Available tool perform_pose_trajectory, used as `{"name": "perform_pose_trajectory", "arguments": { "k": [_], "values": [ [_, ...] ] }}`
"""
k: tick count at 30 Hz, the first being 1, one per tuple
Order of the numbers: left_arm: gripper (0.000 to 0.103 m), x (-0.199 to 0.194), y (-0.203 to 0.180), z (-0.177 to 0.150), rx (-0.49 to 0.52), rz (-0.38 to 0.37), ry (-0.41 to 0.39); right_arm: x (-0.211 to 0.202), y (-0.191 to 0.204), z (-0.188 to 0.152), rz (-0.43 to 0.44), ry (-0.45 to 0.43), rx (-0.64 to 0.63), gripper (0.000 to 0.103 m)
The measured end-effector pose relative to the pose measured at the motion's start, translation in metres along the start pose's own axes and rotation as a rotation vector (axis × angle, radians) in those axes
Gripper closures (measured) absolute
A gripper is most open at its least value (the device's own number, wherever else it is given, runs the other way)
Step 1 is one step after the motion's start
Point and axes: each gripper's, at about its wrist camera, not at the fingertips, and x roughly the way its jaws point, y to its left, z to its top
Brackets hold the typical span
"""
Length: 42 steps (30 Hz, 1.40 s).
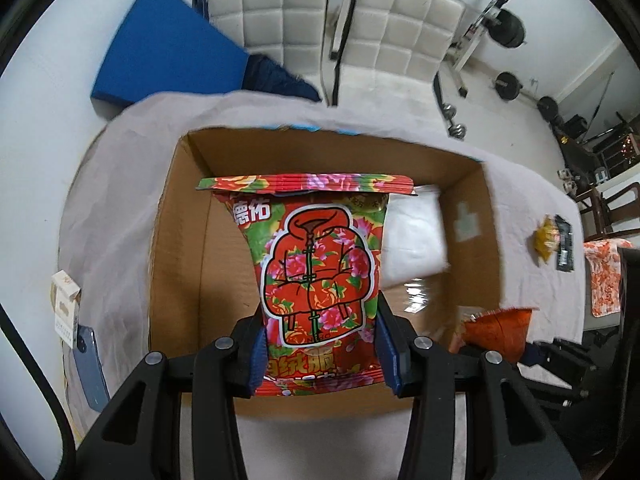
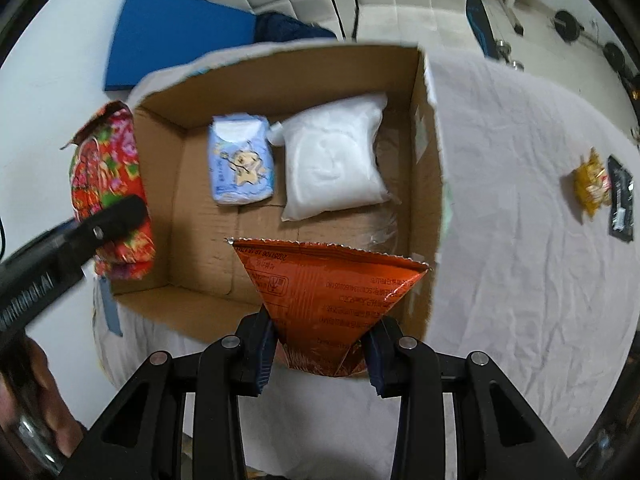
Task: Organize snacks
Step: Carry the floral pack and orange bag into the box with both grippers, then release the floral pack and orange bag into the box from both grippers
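Poised above the cardboard box [image 2: 424, 184]: floral snack bag [image 1: 320, 272] pinched in left gripper [image 1: 320, 356], orange packet [image 2: 324, 300] clamped in right gripper [image 2: 320, 354]. Light, crinkly, likely crushable; best held at sealed edges.

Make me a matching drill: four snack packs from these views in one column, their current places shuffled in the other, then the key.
1. floral red bag
2. orange bag
3. white bag
4. yellow snack

A. lying inside the cardboard box
B. gripped by the right tool
C. on the tablecloth, outside the box
D. gripped by the left tool

Pairs: 1-D, 2-B, 3-A, 4-C
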Motion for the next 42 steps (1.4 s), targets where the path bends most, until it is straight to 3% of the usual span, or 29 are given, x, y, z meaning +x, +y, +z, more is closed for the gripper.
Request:
{"name": "perform_pose_trajectory", "arguments": {
  "k": [7,18,28,38,42],
  "values": [
    [0.061,0.067,0.040,0.032,-0.022,0.018,0.131,0.050,-0.003,0.017,-0.043,0.058,0.040,0.064],
    [0.060,0.132,0.061,0.057,-0.001,0.098,0.228,0.099,-0.002,0.026,-0.100,0.120,0.057,0.063],
    [0.060,0.156,0.074,0.055,-0.037,0.098,0.277,0.122,0.001,0.027,-0.136,0.164,0.046,0.063],
    [0.060,0.157,0.079,0.053,-0.026,0.091,0.285,0.132,0.001,0.034,-0.138,0.195,0.051,0.062],
    [0.060,0.151,0.080,0.055,-0.048,0.088,0.283,0.127,-0.005,0.041,-0.134,0.206,0.057,0.054]
  ]
}}
